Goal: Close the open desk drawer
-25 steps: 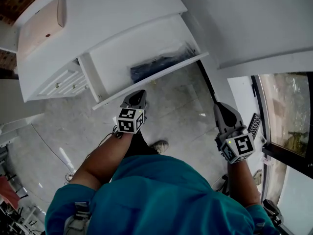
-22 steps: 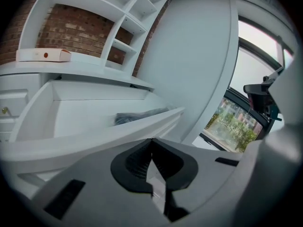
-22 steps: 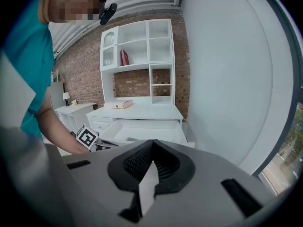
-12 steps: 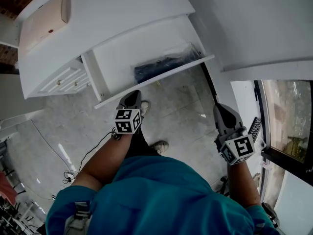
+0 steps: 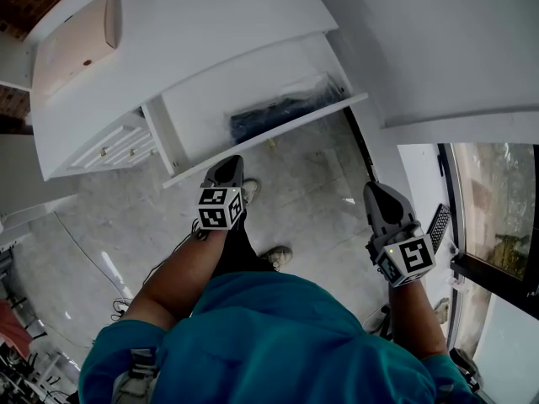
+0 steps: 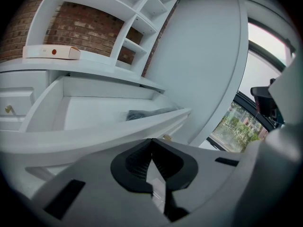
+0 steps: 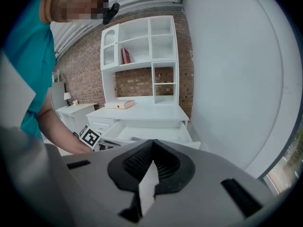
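The white desk drawer (image 5: pixel 189 108) stands pulled out, with a dark flat item (image 5: pixel 274 116) lying inside near its front. My left gripper (image 5: pixel 229 163) is shut on nothing, its tip right at the drawer's front panel (image 5: pixel 286 130); I cannot tell whether they touch. In the left gripper view the front panel (image 6: pixel 94 135) fills the space just beyond the shut left gripper (image 6: pixel 151 141), and the dark item (image 6: pixel 142 113) shows behind it. My right gripper (image 5: pixel 376 190) hangs shut and empty over the floor, off to the right of the drawer. The right gripper (image 7: pixel 152 142) looks toward the open drawer (image 7: pixel 147 132).
A flat beige box (image 5: pixel 76 36) lies on the desk top. Small drawers with knobs (image 5: pixel 114 146) sit left of the open one. A white wall panel (image 5: pixel 438 49) and window (image 5: pixel 497 200) stand at right. A cable (image 5: pixel 84 251) and the person's shoe (image 5: pixel 274 255) are on the floor.
The view has shifted a little. The left gripper stays at the drawer front, the right gripper has drifted slightly left, and the drawer looks just as far out.
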The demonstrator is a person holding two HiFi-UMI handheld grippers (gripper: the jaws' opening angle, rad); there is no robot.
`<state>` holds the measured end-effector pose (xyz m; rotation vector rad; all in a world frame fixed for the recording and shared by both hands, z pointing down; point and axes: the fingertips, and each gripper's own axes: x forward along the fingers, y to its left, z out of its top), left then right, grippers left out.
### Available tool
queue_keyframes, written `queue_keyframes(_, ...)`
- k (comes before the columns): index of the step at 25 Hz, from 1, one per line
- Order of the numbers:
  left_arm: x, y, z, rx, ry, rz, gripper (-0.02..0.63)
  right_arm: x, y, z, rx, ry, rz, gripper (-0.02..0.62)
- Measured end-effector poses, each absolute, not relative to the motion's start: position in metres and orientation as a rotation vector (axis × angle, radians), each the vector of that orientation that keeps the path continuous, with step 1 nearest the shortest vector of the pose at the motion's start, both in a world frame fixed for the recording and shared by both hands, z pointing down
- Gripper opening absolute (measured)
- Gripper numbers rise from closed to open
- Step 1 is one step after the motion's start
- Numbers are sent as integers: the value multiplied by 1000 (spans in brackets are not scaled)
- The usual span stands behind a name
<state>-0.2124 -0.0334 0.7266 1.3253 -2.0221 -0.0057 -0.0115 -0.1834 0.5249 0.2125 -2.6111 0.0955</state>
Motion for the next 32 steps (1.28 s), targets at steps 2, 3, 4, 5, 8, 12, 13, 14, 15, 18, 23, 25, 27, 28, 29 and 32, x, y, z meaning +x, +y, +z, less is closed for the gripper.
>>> queue_keyframes(2, -216, -35, 727, 1326, -2018, -6, 14, -15, -183, 525, 216, -2604, 92, 21)
queue_keyframes(3, -217, -36, 727, 1327, -2016, -8, 14, -17, -183, 525, 214, -2605, 93, 21)
queue_keyframes(4, -219, -37, 727, 1327, -2012, -10, 14, -20, -183, 525, 211, -2606, 93, 21)
queue_keyframes(5, -221, -38, 727, 1328, -2008, -11, 14, -22, -183, 525, 214, -2605, 95, 21)
queue_keyframes(8, -227, -40, 728, 1330, -1999, -18, 14, -31, -182, 524, 224, -2600, 108, 21)
queue_keyframes(12, -235, -43, 729, 1341, -1990, -18, 14, -44, -179, 522, 219, -2618, 142, 21)
queue_keyframes(13, -237, -44, 728, 1345, -1987, -17, 14, -46, -180, 522, 224, -2607, 132, 21)
queue_keyframes(14, -239, -44, 728, 1348, -1985, -16, 14, -47, -180, 524, 224, -2598, 122, 21)
queue_keyframes(15, -241, -45, 728, 1351, -1983, -15, 14, -50, -180, 524, 218, -2598, 114, 21)
queue_keyframes(18, -249, -47, 729, 1352, -1980, -15, 14, -59, -182, 526, 208, -2604, 113, 21)
queue_keyframes(23, -268, -49, 737, 1316, -1975, -27, 14, -74, -186, 528, 220, -2599, 118, 21)
queue_keyframes(25, -275, -49, 739, 1301, -1977, -34, 14, -79, -187, 530, 217, -2597, 120, 21)
queue_keyframes(27, -281, -50, 740, 1297, -1982, -35, 14, -84, -189, 532, 213, -2586, 125, 21)
queue_keyframes(28, -284, -50, 740, 1297, -1984, -34, 14, -87, -189, 533, 208, -2587, 130, 21)
queue_keyframes(29, -287, -51, 739, 1298, -1988, -30, 14, -91, -188, 532, 199, -2598, 136, 21)
queue_keyframes(32, -293, -51, 737, 1303, -2000, -24, 14, -101, -189, 532, 171, -2611, 124, 21)
